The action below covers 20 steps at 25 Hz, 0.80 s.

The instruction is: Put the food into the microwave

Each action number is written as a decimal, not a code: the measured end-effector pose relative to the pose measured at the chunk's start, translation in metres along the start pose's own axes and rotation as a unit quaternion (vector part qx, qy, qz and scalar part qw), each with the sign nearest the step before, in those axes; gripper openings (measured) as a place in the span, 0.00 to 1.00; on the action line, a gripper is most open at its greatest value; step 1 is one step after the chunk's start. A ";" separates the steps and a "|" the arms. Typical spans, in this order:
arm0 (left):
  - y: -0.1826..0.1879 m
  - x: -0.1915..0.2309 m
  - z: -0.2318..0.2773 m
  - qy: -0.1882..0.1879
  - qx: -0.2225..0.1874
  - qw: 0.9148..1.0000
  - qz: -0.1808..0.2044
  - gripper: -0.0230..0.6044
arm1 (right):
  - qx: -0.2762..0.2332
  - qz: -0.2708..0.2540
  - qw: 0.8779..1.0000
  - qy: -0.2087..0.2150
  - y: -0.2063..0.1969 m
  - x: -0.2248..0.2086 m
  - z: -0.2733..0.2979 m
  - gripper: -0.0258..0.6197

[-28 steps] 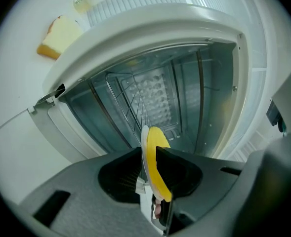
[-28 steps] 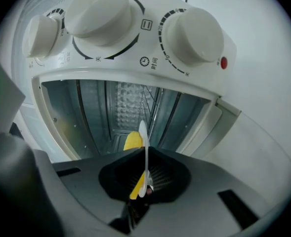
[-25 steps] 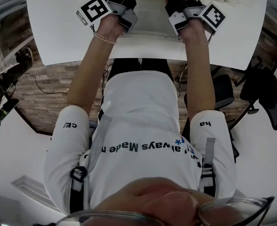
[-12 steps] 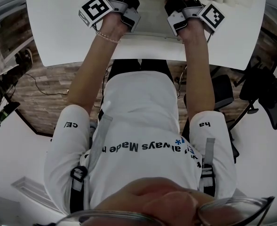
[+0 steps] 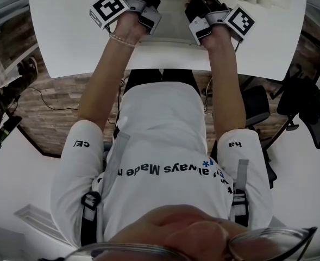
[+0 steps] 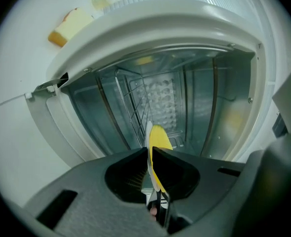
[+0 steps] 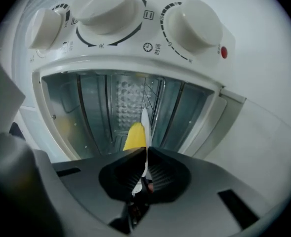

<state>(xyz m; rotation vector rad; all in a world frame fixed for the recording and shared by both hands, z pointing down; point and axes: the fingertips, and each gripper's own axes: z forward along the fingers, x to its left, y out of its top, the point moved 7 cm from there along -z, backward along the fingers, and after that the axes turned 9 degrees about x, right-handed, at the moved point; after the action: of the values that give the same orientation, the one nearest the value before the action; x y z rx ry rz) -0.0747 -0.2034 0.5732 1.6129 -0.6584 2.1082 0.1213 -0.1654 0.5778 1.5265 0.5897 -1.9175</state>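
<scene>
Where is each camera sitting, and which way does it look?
Head view: on the person's head, looking down at shirt, arms and table.
Left gripper view: on the left tongs, facing into the microwave.
Right gripper view: on the right tongs, facing the microwave under its knobs.
Both gripper views share the plate of yellow food.
</scene>
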 end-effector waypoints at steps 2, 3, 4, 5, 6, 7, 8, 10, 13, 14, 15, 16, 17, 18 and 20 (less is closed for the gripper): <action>0.001 -0.004 -0.001 0.002 0.004 1.000 0.013 0.07 | -0.008 0.007 1.000 0.001 0.002 0.001 0.002 0.07; 0.001 -0.005 -0.002 0.003 0.004 1.000 0.016 0.08 | -0.012 0.011 1.000 0.001 0.002 0.001 0.003 0.07; 0.000 -0.006 -0.003 0.003 0.004 1.000 0.016 0.08 | -0.016 0.014 1.000 0.002 0.003 0.001 0.003 0.07; -0.001 -0.006 -0.003 0.003 0.003 1.000 0.014 0.08 | -0.020 0.015 1.000 0.002 0.003 0.002 0.003 0.07; -0.002 -0.007 -0.004 0.003 0.001 1.000 0.011 0.08 | -0.024 0.017 1.000 0.002 0.004 0.002 0.003 0.07; -0.003 -0.007 -0.005 0.003 -0.001 1.000 0.010 0.08 | -0.027 0.018 0.999 0.003 0.004 0.003 0.004 0.07; -0.004 -0.007 -0.006 0.003 -0.004 1.000 0.009 0.08 | -0.029 0.019 0.999 0.003 0.004 0.003 0.005 0.07; -0.004 -0.006 -0.007 0.002 -0.009 1.000 0.006 0.08 | -0.032 0.022 0.999 0.004 0.004 0.004 0.006 0.07; -0.002 -0.005 -0.006 0.000 -0.014 1.000 0.001 0.08 | -0.038 0.023 0.999 0.003 0.003 0.006 0.007 0.07; -0.001 -0.005 -0.005 -0.002 -0.015 1.000 0.001 0.08 | -0.041 0.025 0.999 0.003 0.003 0.006 0.007 0.07; -0.001 -0.007 -0.005 -0.004 -0.015 1.000 0.003 0.08 | -0.044 0.027 0.999 0.003 0.003 0.006 0.008 0.07; -0.001 -0.008 -0.004 -0.005 -0.015 1.000 0.004 0.09 | -0.047 0.029 0.998 0.003 0.003 0.006 0.008 0.07; -0.002 -0.009 -0.005 -0.005 -0.014 1.000 0.005 0.11 | -0.051 0.030 0.998 0.003 0.004 0.007 0.007 0.07; -0.004 -0.010 -0.005 -0.005 -0.013 1.000 0.005 0.12 | -0.055 0.031 0.998 0.002 0.004 0.007 0.007 0.07; -0.007 -0.011 -0.008 -0.003 -0.012 1.000 0.006 0.13 | -0.061 0.032 0.998 0.001 0.005 0.007 0.007 0.07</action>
<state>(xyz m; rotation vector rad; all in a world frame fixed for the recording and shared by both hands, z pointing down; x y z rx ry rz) -0.0744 -0.1932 0.5619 1.6076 -0.6932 2.0964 0.1188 -0.1745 0.5729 1.4537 0.6393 -1.7985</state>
